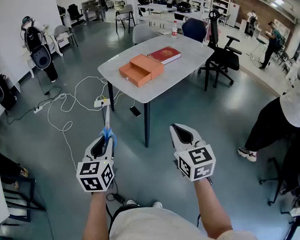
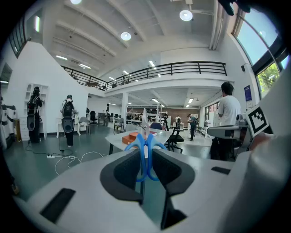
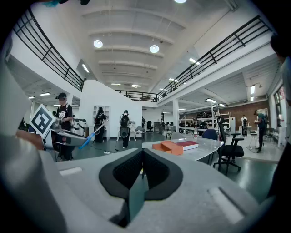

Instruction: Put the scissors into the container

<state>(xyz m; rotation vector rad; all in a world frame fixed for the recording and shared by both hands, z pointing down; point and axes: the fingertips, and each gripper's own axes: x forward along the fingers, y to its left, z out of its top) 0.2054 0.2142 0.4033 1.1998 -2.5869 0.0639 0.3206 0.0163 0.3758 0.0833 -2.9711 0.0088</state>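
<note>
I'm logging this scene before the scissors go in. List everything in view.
table: one, pale grey, straight ahead.
container: one, orange, drawer pulled out, on the table.
book: one, red, beside the container.
bottle: one, clear and red, far table edge.
office chair: one, black, right of the table.
cable: one, white, floor left of the table.
bystander: one, dark trousers, right edge.
scissors: one, blue handles, in the left gripper.
left gripper: one, grey, shut on the scissors.
right gripper: one, grey, shut and empty.
</note>
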